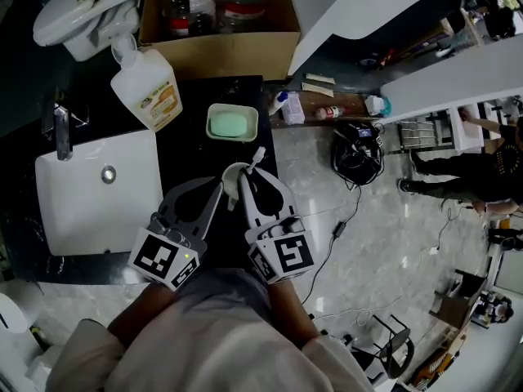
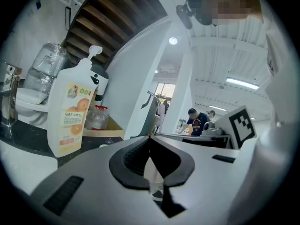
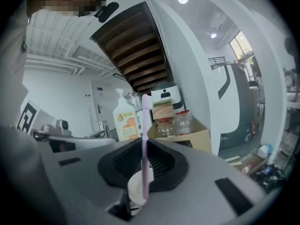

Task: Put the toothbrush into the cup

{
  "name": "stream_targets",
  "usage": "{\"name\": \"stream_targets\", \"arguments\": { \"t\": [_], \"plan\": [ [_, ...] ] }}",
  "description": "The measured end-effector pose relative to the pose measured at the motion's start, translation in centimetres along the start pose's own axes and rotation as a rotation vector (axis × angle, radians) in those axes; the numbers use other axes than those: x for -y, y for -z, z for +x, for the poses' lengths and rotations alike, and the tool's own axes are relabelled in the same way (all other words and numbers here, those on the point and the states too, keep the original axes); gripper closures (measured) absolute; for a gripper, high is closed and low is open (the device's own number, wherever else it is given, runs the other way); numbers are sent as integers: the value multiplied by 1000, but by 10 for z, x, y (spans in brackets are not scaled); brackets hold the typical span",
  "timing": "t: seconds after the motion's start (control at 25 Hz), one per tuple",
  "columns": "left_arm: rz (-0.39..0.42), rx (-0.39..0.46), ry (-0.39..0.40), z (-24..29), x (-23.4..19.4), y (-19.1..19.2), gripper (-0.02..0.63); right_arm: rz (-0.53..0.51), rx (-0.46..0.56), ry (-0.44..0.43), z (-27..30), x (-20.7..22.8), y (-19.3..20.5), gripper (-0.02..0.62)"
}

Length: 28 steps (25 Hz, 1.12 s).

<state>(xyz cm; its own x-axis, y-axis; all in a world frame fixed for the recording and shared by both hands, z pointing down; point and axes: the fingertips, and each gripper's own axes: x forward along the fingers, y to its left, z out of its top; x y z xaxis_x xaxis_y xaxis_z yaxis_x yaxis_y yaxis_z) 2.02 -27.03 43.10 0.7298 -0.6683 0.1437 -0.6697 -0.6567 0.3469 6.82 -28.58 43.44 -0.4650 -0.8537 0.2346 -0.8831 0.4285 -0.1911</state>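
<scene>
At a dark washstand counter (image 1: 189, 129), the right gripper (image 1: 250, 180) is clamped on the toothbrush (image 3: 145, 139), its ribbed black pads pinching the slim, pale pink handle upright with the bristle head on top; the handle's lower end sits at the mouth of the cup (image 1: 231, 175), though how deep it reaches cannot be told; the left gripper (image 1: 221, 185) has its jaws drawn together at the cup's left side, apparently pinching the wall; the step looks like the final lowering, and it is best done by sinking the handle straight down, letting go only once its tail rests on the cup's floor, then lifting the jaws clear without brushing the rim; the left gripper should hold firm, since a small, round, smooth white cup looks light enough to tip on a glossy top, and the long, thin brush will lean on the rim once freed; farther off stand a pale green soap dish (image 1: 232, 125) and a translucent pump bottle (image 1: 149, 92), with the white sink (image 1: 90, 211) to the left.
</scene>
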Motion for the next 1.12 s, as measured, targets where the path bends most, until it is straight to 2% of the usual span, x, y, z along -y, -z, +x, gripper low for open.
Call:
{"name": "stream_targets", "arguments": {
  "t": [0.6, 1.12],
  "plan": [
    [-21, -26, -1, 5, -6, 12, 595, 16, -86, 7, 8, 4, 31, 552],
    [-25, -28, 2, 5, -6, 13, 595, 14, -114, 7, 10, 4, 37, 551]
  ]
}}
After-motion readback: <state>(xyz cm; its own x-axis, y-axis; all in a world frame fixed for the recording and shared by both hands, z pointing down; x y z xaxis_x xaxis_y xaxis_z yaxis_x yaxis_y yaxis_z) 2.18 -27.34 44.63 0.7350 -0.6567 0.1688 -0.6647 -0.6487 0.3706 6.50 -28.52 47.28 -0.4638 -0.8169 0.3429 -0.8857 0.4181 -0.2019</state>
